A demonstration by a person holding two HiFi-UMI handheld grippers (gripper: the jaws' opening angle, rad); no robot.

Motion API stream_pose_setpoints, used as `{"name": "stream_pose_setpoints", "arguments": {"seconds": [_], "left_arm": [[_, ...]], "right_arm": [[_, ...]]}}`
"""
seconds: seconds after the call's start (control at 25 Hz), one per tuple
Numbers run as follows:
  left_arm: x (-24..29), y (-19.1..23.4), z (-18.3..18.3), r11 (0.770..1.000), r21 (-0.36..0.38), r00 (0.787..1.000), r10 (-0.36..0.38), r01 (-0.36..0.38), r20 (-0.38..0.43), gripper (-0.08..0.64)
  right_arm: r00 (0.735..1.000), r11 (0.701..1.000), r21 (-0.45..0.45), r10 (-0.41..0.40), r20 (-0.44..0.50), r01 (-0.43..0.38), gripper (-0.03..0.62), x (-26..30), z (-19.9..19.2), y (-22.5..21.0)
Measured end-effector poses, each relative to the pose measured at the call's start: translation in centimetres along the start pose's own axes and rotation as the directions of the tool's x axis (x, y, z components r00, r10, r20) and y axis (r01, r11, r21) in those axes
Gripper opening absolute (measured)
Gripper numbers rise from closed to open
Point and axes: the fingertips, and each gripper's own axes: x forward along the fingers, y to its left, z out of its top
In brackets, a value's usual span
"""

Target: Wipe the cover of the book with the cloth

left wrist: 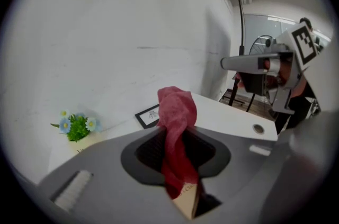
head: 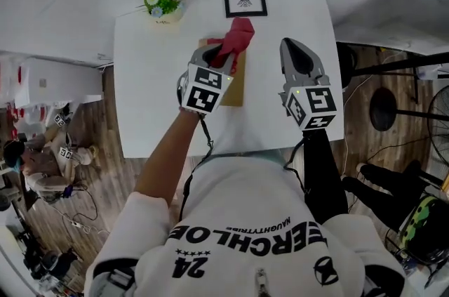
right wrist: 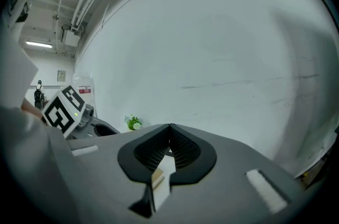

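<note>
One red cloth (head: 235,41) is clamped in the jaws of the left gripper (head: 223,55). It is bunched above the tips and trails down below them. The jaws are clenched on the cloth near its middle. The cloth is over the far end of the book (head: 237,81), which lies flat on the white bench (head: 147,92) directly under the left gripper. In the left gripper view the cloth's lower end hangs to a corner of the tan cover. Contact between cloth and cover cannot be confirmed.

The near part of the book is covered by the left gripper's marker cube in the head view. Print on the cover is seen but is too small to read.

The right gripper (head: 290,44) is held above the bench, well to the right of the book. Its jaws are clenched tip to tip on nothing.

At the bench's far edge a black picture frame (head: 245,3) lies just beyond the cloth, and a small pot of flowers (head: 163,6) stands to its left. The frame's content cannot be made out.
</note>
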Motion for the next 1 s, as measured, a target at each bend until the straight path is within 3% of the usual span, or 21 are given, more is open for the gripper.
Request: {"name": "stream_pose_setpoints", "arguments": {"seconds": [0.28, 0.48, 0.8, 1.0], "left_arm": [[5.2, -0.6, -2.9, 0.998, -0.029, 0.991, -0.060, 0.057, -0.116, 0.149], [8.5, -1.4, -7.0, 0.997, -0.045, 0.968, -0.078, 0.069, -0.240, 0.150], [8.7, -1.3, -7.7, 0.997, -0.050, 0.970, -0.062, 0.051, -0.233, 0.152], [7.6, 1.2, -8.5, 0.997, -0.072, 0.972, -0.008, -0.009, -0.237, 0.152]], "right_arm": [[1.000, 1.000, 0.006, -0.005, -0.003, 0.005, -0.005, -0.2, -0.5, 1.1], [1.000, 1.000, 0.026, -0.001, 0.004, 0.001, -0.005, 0.3, -0.4, 1.9], [1.000, 1.000, 0.002, -0.024, -0.011, 0.024, -0.005, 0.5, -0.9, 1.7], [1.000, 1.000, -0.007, -0.013, -0.007, 0.013, -0.005, 1.3, -0.6, 2.0]]}}
